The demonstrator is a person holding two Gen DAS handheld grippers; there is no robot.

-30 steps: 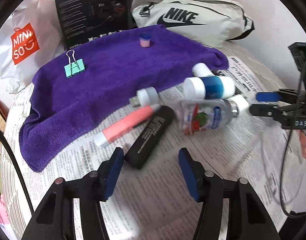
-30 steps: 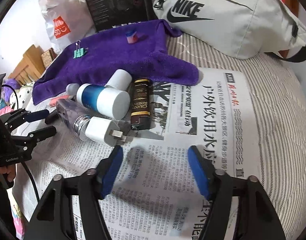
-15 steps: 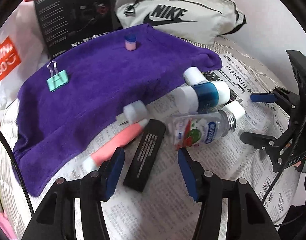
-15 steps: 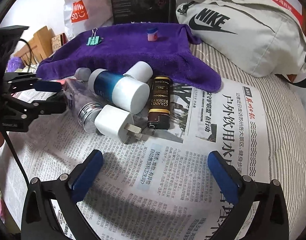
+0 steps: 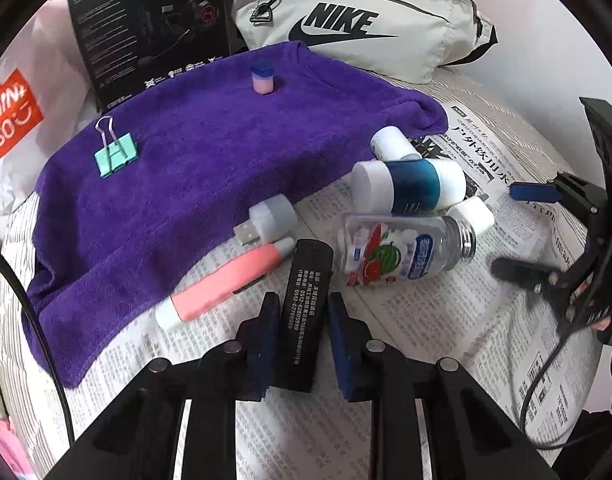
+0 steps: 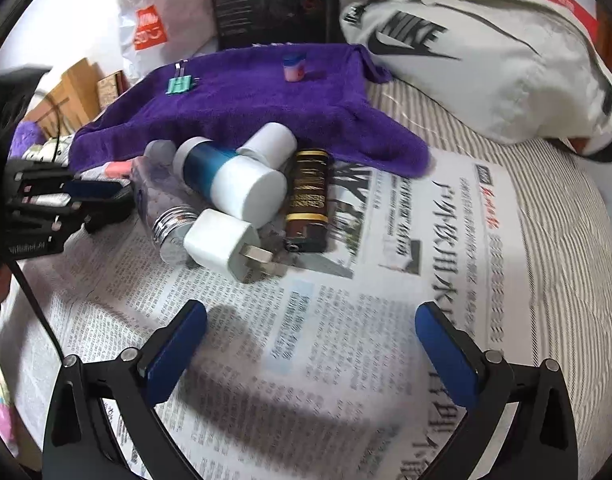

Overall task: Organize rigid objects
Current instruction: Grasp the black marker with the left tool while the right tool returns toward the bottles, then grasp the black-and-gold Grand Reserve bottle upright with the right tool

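Your left gripper [image 5: 300, 334] has its blue pads against both long sides of the black lighter [image 5: 304, 312], a slim glossy bar with white print lying on the newspaper [image 5: 426, 340]. Your right gripper [image 6: 310, 344] is spread wide, with the white charger plug [image 6: 220, 246] just ahead of its left finger.

Towel [image 5: 194, 184]: purple. Clip [image 5: 116, 156]: mint green. Pen [image 5: 222, 284]: pink. Lighter [image 6: 308, 200]: brown, gold print. Bedsheet [image 6: 566, 220]: grey-white stripes.
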